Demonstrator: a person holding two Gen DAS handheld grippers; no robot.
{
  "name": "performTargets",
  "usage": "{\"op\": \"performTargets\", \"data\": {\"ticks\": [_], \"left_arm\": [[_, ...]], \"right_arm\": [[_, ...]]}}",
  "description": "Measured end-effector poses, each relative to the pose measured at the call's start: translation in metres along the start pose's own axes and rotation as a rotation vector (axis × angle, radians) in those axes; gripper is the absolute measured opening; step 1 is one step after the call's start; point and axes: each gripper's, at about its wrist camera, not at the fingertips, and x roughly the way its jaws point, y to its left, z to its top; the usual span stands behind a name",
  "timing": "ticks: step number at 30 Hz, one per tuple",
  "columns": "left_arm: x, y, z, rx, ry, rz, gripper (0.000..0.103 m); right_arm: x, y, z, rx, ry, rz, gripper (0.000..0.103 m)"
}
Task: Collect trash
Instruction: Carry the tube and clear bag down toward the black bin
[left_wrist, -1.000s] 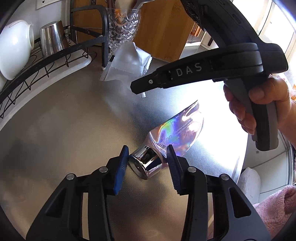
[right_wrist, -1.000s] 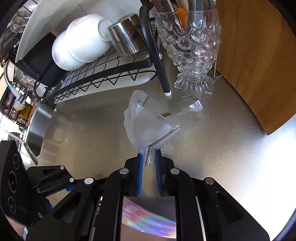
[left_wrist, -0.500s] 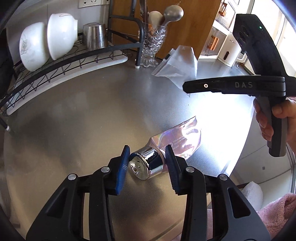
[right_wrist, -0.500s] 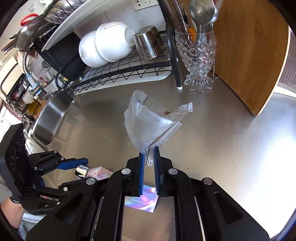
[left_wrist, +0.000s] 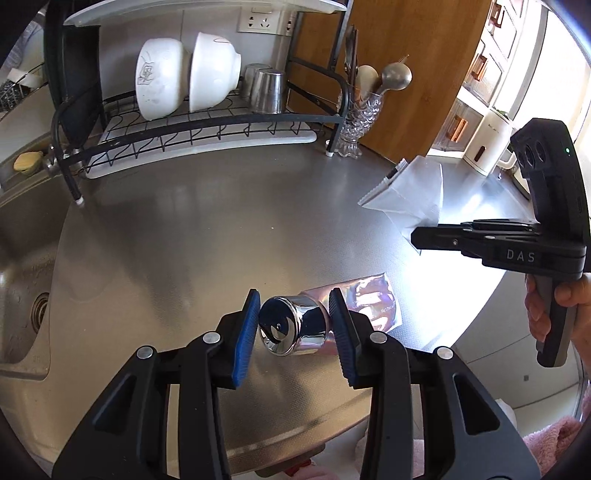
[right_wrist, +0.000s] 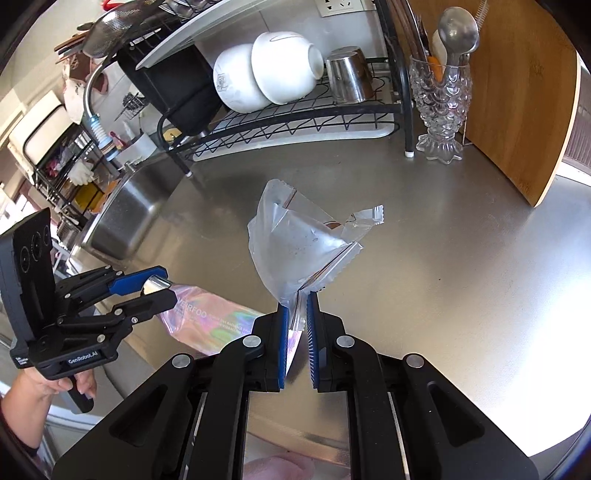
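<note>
My left gripper (left_wrist: 293, 326) is shut on the chrome cap of an iridescent tube (left_wrist: 369, 301), held above the steel counter (left_wrist: 221, 229). In the right wrist view the same tube (right_wrist: 210, 319) hangs from that gripper (right_wrist: 157, 286) at the lower left. My right gripper (right_wrist: 295, 319) is shut on the corner of a clear crumpled plastic wrapper (right_wrist: 295, 240), which stands up above its fingers. The left wrist view shows this wrapper (left_wrist: 410, 194) at the right, with the right gripper's black body below it and a hand on its handle.
A dish rack (left_wrist: 207, 125) with white bowls (left_wrist: 184, 77) and steel cups (left_wrist: 266, 90) lines the back. A glass utensil holder (right_wrist: 441, 96) and a wooden board (right_wrist: 517, 92) stand at the back right. A sink (left_wrist: 22, 288) lies left. A pink towel (left_wrist: 546, 439) hangs below the counter edge.
Both grippers have drawn back and up from the counter, carrying the tube and the wrapper. The rack and holder now look farther away. The left gripper rolled, turning the tube.
</note>
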Motion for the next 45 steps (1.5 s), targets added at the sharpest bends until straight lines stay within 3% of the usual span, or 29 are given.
{"op": "performTargets", "data": {"ticks": [15, 26, 35, 45], "left_arm": [[-0.082, 0.009, -0.051, -0.093, -0.029, 0.055, 0.036], [-0.129, 0.013, -0.130, -0.173, 0.040, 0.106, 0.036], [-0.089, 0.016, -0.191, -0.240, 0.186, 0.121, 0.036], [0.005, 0.031, -0.245, -0.226, 0.333, 0.141, 0.036]], "right_arm": [[-0.049, 0.041, -0.055, -0.078, -0.005, 0.078, 0.011], [-0.058, 0.078, -0.141, -0.150, 0.133, 0.172, 0.011], [-0.003, 0.085, -0.199, -0.132, 0.297, 0.162, 0.011], [0.087, 0.067, -0.246, -0.090, 0.439, 0.080, 0.010]]}}
